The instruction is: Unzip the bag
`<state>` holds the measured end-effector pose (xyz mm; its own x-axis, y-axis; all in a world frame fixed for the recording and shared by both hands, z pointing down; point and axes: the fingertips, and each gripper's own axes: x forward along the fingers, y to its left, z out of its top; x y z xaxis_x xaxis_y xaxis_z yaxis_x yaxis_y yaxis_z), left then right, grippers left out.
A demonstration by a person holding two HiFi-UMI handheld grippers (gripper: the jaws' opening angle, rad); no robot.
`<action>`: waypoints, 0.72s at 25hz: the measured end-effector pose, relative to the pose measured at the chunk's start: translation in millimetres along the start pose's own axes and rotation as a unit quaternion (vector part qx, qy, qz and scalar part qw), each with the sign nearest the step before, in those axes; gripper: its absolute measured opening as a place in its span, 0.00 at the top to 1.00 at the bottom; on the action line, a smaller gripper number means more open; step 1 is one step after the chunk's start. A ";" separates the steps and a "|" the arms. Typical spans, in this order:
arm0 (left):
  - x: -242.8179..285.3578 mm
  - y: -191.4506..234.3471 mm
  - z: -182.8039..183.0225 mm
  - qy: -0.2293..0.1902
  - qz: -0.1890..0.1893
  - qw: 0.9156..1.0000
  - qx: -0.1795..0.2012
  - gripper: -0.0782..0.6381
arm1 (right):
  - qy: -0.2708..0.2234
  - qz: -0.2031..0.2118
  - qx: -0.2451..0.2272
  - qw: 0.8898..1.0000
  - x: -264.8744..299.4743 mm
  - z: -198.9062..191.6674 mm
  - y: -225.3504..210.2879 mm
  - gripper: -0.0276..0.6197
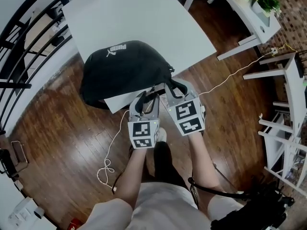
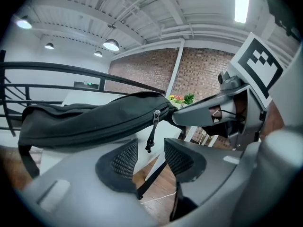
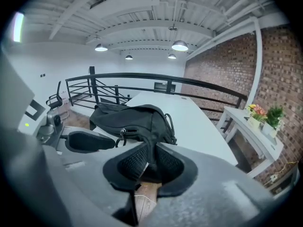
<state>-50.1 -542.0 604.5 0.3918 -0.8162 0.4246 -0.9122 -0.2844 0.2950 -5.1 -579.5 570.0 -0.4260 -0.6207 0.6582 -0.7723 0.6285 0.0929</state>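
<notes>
Black and soft, the bag (image 1: 125,71) lies on the near corner of the white table (image 1: 144,18), its left part hanging past the edge over the wooden floor (image 1: 62,138). In the head view both claws meet at the bag's near right end, the left gripper (image 1: 147,99) just beside the right gripper (image 1: 176,90). A white cable (image 1: 112,143) trails across the boards below.

In the left gripper view the jaws stand wide, with nothing pressed between them. The zipper pull (image 2: 151,129) dangles from the slider just above the gap between the pads, and the zip running off to its left looks shut.

In the right gripper view the jaws are narrow, pinching a fold of the bag's end fabric between the pads
</notes>
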 end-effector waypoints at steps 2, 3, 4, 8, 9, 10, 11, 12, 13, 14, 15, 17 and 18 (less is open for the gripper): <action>1.2 2.2 5.1 -0.009 0.003 1.000 -0.014 0.62 | 0.003 -0.002 0.001 1.000 -1.7 3.5 1.0 0.89; 2.6 3.0 6.7 -0.010 0.002 1.000 -0.024 0.63 | 0.005 -0.004 0.001 1.000 -1.7 4.4 1.3 0.89; 4.5 3.9 7.6 -0.010 0.000 0.999 -0.035 0.63 | 0.006 -0.005 0.002 1.000 -1.2 4.7 1.5 0.89; 11.2 4.5 7.7 -0.007 -0.011 0.997 -0.077 0.65 | 0.008 -0.006 0.010 1.000 -0.3 2.4 2.9 0.89; 11.5 4.0 7.8 -0.005 -0.013 0.997 -0.082 0.67 | 0.008 -0.007 0.012 1.000 -0.6 1.9 3.4 0.89; 11.2 3.9 8.0 -0.005 -0.013 0.996 -0.084 0.69 | 0.007 -0.008 0.013 1.000 -0.9 1.7 3.8 0.89; 10.4 4.2 8.4 -0.007 -0.012 0.996 -0.085 0.73 | 0.006 -0.009 0.014 1.000 -1.1 1.7 4.2 0.89; 9.5 4.7 8.8 -0.008 -0.009 0.996 -0.085 0.79 | 0.006 -0.009 0.014 1.000 -1.4 2.0 4.4 0.89; 8.9 4.8 9.3 -0.010 -0.007 0.996 -0.085 0.82 | 0.005 -0.009 0.014 1.000 -1.7 2.4 4.3 0.89; 8.8 4.3 9.5 -0.011 -0.006 0.996 -0.084 0.84 | 0.005 -0.009 0.014 1.000 -2.0 2.8 3.8 0.89; 9.1 3.2 9.3 -0.011 -0.007 0.996 -0.084 0.84 | 0.005 -0.010 0.015 1.000 -2.4 2.8 2.8 0.89; 8.6 2.1 8.6 -0.010 -0.011 0.996 -0.087 0.85 | 0.006 -0.012 0.017 1.000 -3.0 2.3 1.0 0.89; 7.3 3.4 8.2 -0.010 -0.013 0.996 -0.092 0.85 | 0.006 -0.014 0.018 1.000 -3.1 2.0 0.7 0.89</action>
<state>-51.4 -553.0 601.6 0.4104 -0.8204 0.3981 -0.8637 -0.2097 0.4583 -5.2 -578.0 566.5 -0.3988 -0.6311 0.6654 -0.7998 0.5944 0.0843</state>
